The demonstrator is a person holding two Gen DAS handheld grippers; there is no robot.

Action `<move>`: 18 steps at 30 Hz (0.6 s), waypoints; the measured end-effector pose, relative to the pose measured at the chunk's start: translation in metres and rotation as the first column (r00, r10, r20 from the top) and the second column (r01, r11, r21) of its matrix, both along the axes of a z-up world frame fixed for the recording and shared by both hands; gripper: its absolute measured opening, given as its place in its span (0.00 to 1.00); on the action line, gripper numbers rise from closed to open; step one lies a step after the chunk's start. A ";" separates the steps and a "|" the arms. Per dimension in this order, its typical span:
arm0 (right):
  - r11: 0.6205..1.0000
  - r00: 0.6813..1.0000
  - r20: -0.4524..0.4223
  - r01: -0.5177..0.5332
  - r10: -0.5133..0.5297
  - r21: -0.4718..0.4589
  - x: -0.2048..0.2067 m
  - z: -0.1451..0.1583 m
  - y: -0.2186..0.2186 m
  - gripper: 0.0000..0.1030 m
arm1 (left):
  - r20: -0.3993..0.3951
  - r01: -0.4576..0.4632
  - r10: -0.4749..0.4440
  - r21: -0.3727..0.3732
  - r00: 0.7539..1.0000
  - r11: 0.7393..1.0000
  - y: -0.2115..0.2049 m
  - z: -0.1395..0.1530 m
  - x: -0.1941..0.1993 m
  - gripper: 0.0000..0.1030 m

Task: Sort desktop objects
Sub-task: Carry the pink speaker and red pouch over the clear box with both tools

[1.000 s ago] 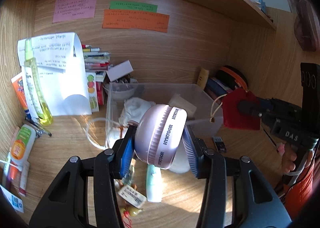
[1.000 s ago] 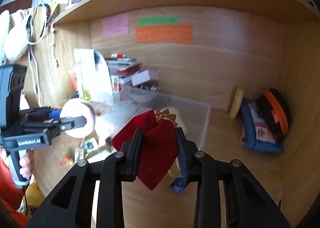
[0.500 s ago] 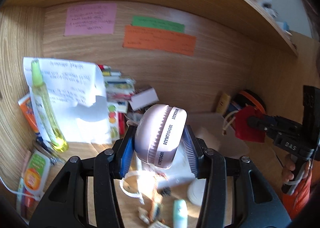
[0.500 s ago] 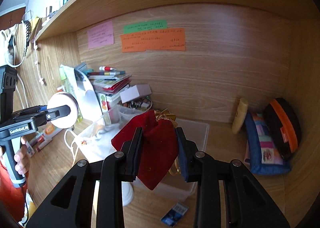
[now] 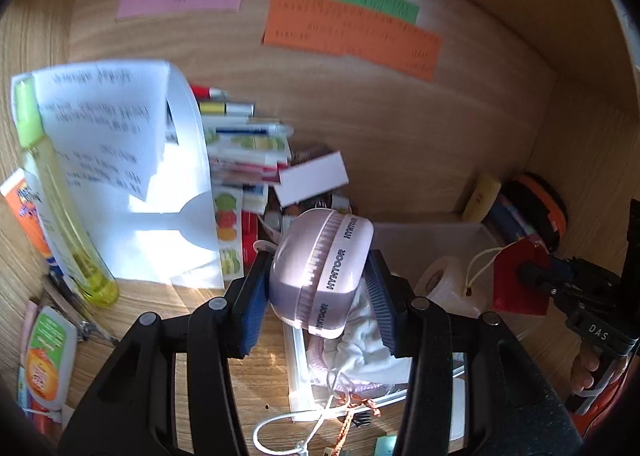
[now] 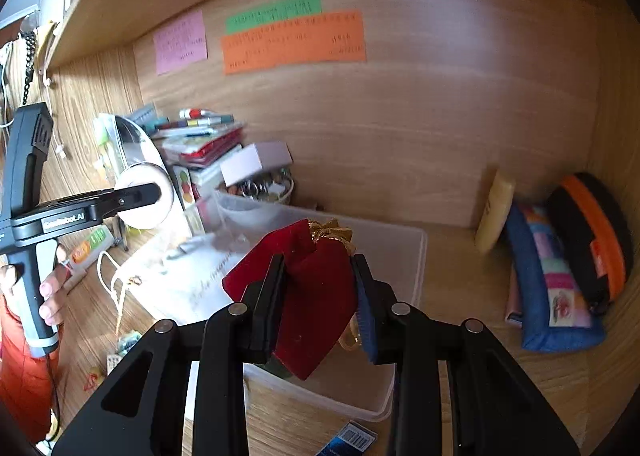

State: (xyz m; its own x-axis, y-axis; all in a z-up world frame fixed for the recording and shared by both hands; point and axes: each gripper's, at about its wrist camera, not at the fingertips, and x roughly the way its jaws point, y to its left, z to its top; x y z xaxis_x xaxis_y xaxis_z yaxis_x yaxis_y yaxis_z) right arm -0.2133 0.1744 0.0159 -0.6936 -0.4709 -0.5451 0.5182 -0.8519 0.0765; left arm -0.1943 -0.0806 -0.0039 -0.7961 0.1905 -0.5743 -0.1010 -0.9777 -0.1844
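Pale pink case [image 5: 322,272] — dark red velvet pouch [image 6: 316,296].

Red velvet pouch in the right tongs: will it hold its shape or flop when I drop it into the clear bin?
The red velvet pouch likely flops: it creases and hangs limp below the right tongs. It looks light, nearly flat. Its nap probably grips, so it shouldn't slide inside the clear bin.
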 end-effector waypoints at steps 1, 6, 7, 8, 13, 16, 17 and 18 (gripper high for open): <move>1.000 1.000 0.008 0.002 -0.002 0.000 -0.001 -0.002 0.001 0.28 | 0.008 0.006 -0.006 0.002 1.000 1.000 0.001 -0.003 -0.001 0.45; 1.000 0.999 0.036 -0.007 0.006 0.010 -0.004 -0.009 -0.001 0.29 | 0.039 0.024 -0.023 -0.034 0.999 0.999 0.016 -0.016 -0.005 0.45; 1.000 0.999 0.037 -0.007 0.007 0.021 -0.003 -0.010 -0.002 0.29 | 0.041 0.026 -0.024 -0.044 0.999 0.999 0.019 -0.018 -0.006 0.45; 0.999 1.000 0.031 -0.005 0.004 0.039 -0.002 -0.012 -0.005 0.29 | 0.041 0.025 -0.022 -0.060 0.999 0.998 0.023 -0.020 -0.005 0.45; 0.996 1.000 0.021 -0.012 0.010 0.092 0.001 -0.019 -0.013 0.30 | 0.025 0.011 -0.009 -0.115 1.000 0.993 0.031 -0.025 -0.005 0.45; 0.990 1.000 0.013 -0.011 0.009 0.138 0.003 -0.024 -0.019 0.30 | 0.032 0.013 -0.010 -0.115 0.999 0.993 0.031 -0.028 -0.008 0.45; 0.989 1.000 0.013 -0.010 0.008 0.147 0.003 -0.025 -0.020 0.30 | 0.035 0.016 -0.012 -0.118 0.999 0.993 0.031 -0.029 -0.008 0.45; 0.988 1.000 0.012 -0.009 0.007 0.156 0.003 -0.026 -0.020 0.31 | 0.034 0.017 -0.013 -0.121 0.999 0.992 0.031 -0.029 -0.009 0.45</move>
